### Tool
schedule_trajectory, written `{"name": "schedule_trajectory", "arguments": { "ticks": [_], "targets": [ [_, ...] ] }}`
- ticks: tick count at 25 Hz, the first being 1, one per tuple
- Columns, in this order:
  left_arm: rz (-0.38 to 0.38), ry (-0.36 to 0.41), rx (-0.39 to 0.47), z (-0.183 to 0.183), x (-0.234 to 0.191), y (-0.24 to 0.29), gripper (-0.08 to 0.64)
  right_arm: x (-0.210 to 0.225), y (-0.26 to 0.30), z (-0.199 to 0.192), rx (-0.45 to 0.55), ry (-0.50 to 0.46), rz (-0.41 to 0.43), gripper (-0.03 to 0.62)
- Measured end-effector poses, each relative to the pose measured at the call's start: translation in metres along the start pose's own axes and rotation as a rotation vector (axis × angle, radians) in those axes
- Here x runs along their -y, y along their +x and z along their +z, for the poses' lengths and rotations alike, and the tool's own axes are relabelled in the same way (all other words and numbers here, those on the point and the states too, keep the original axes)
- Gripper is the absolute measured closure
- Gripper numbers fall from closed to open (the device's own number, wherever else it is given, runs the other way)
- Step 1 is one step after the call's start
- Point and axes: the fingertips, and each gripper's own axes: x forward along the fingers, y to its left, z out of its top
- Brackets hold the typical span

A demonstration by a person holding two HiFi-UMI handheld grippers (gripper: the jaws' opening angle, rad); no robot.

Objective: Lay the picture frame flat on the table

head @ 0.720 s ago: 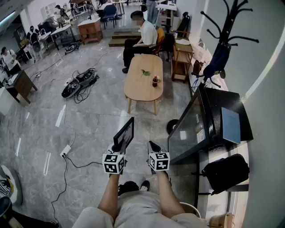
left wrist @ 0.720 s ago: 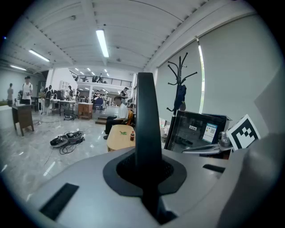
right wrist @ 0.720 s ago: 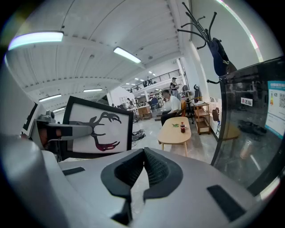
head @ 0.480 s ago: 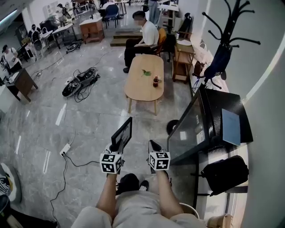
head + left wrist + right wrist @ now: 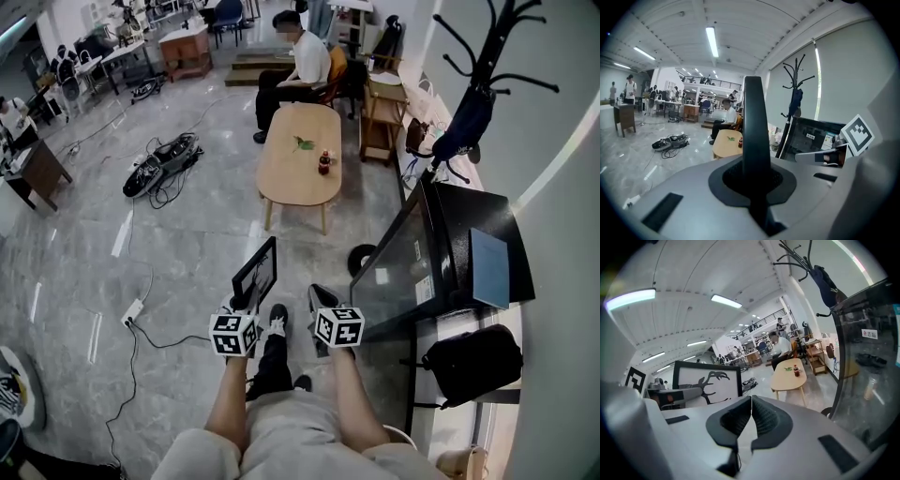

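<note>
item: person's legs (image 5: 281, 422), in pale shorts, lowest in the head view; one dark shoe (image 5: 274, 323) raised between the two grippers.

item: left gripper (image 5: 246, 302), marker cube toward the wearer. jaws clamped on the lower edge of the picture frame (image 5: 255, 274). the left gripper view shows the frame edge-on as a dark upright bar (image 5: 756, 131) seated in the pads.

item: picture frame, black border, pale picture with a dark branching figure (image 5: 708, 380). held upright in the air above the floor, just left of the right gripper, well apart from the table.

item: right gripper (image 5: 319, 295), beside the left one, not touching the frame. jaws together, tips meeting, nothing between them (image 5: 751, 404).

item: floor (image 5: 187, 244), grey polished tile. white power strip (image 5: 131, 314) with a black cable, left of the grippers.

item: glass-fronted dark cabinet (image 5: 441, 253) at right, against the wall; a black bag (image 5: 473, 361) on the shelf nearer the wearer.

item: table (image 5: 291, 178), oval, light wood, beyond the frame. on its far half a small dark bottle (image 5: 324, 167) and a green leafy sprig (image 5: 303, 143), near each other but apart.

item: heap of black equipment and cables (image 5: 161, 167) on the floor, left of the table.

item: coat stand (image 5: 483, 84), black, a dark garment hung on it, at right.

item: seated person (image 5: 300, 61), white top, at the table's far end.

item: further desks and people, too small to itemise.
</note>
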Motion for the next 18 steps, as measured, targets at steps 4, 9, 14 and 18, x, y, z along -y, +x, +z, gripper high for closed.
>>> {"name": "schedule_trajectory", "arguments": {
  "ticks": [4,9,14,18],
  "targets": [
    [0.000,-0.021,0.024,0.022,-0.014,0.025,0.534,0.005,0.021,0.019,-0.010,-0.027,-0.001,0.557],
    [0.006,-0.050,0.025,0.041,-0.040,0.063,0.534,0.020,0.066,0.044,-0.027,-0.011,-0.011,0.557],
    [0.015,-0.078,0.038,0.058,-0.078,0.087,0.534,0.012,0.111,0.054,-0.057,-0.004,0.016,0.558],
    [0.038,-0.094,0.029,0.079,-0.101,0.126,0.534,0.029,0.147,0.074,-0.079,0.031,0.019,0.557]
  ]
}}
